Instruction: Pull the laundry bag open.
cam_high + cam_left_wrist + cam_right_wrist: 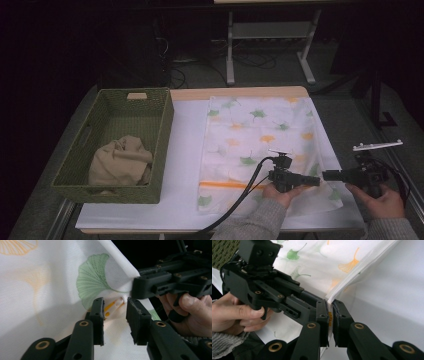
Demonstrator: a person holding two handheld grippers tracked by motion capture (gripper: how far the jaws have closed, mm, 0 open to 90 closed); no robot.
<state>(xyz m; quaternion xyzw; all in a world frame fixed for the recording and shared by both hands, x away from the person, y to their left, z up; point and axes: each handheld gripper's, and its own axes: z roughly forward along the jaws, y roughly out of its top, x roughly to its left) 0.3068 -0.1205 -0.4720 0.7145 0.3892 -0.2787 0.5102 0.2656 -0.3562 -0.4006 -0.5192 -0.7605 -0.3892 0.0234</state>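
Near right corner of the leaf-print zip bag (260, 135) on the bench (185, 150). Our right tool (331, 315) is clenched on the zipper edge; our left tool (115, 305), released, straddles the zipper pull (115, 303). Next we must pinch it squarely.

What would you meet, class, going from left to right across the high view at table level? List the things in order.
Green woven basket holding a beige cloth → leaf-print fabric bag → left tool → right tool → small white bar beyond the table's right edge.
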